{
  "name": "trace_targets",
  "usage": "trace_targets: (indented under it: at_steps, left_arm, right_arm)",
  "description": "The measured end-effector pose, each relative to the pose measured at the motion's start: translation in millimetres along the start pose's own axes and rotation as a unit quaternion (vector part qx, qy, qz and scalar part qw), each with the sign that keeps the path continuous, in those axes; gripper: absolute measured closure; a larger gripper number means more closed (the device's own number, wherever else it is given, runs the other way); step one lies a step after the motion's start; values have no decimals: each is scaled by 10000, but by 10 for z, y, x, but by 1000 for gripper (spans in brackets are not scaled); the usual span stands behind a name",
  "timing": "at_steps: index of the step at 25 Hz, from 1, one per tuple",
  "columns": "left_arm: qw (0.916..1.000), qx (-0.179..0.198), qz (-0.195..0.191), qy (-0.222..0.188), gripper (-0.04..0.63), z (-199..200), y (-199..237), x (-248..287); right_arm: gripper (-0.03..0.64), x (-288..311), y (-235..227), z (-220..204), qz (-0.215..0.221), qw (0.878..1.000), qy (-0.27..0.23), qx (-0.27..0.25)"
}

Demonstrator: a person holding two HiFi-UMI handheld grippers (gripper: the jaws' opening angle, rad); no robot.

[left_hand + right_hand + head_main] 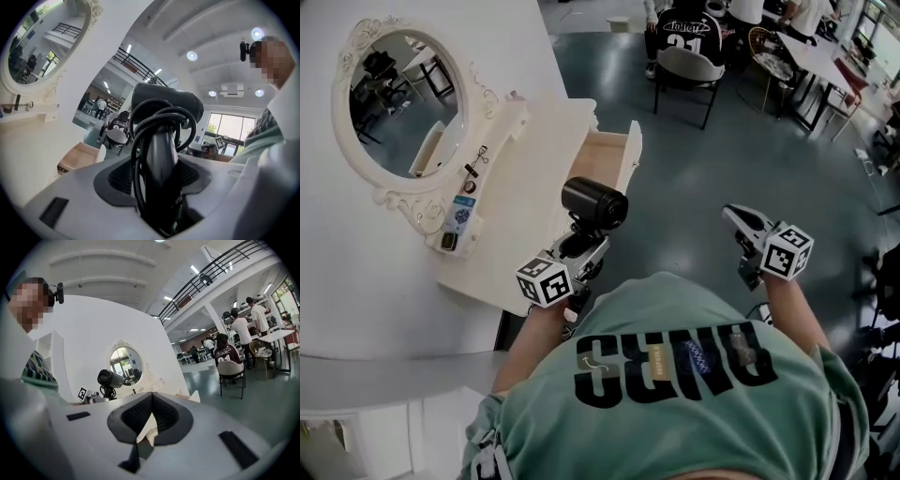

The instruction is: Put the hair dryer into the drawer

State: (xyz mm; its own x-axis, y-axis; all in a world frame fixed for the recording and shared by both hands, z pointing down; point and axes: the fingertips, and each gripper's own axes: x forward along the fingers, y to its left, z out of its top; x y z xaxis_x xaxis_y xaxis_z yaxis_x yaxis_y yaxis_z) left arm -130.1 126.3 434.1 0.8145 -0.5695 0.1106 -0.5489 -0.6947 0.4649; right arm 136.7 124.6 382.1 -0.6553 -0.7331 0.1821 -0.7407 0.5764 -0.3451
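Head view: one dryer [593, 204], one open drawer [614, 155], two grippers. The left gripper [581, 241] clamps the dryer's handle, barrel up, at the surface's [520, 216] edge, with the drawer just ahead of it and bare floor to its right. Left gripper view: the jaws press on the cord-wrapped handle. Right gripper view: the right gripper [150, 416] is closed and empty, with the dryer off to its left.

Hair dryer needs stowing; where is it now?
Head view, centre-left: the hair dryer stands clamped in the left claw, just short of the open drawer.
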Motion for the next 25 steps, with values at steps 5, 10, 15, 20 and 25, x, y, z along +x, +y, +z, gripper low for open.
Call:
trace_targets:
  at_steps: [5, 10, 15, 20, 25]
  left_arm:
    - [9997, 119, -52, 202, 354, 368, 760, -16]
    - [9996, -20, -26, 268, 354, 563, 1260, 67]
    - [9993, -182, 43, 334, 354, 625, 1580, 259]
    - [9984, -250, 293, 406, 354, 620, 1839, 538]
    - [9969, -204, 687, 326, 354, 710, 2073, 1085]
  right_arm:
    - [623, 812, 2, 143, -94, 9999, -28, 37]
    - [623, 1309, -158, 146, -182, 9996, 148, 163]
    - [623, 1715, -421, 212, -135, 9991, 314, 243]
    - [623, 2117, -810, 259, 146, 9985, 424, 315]
    - [623, 2465, -1479, 446, 548, 9966, 504, 341]
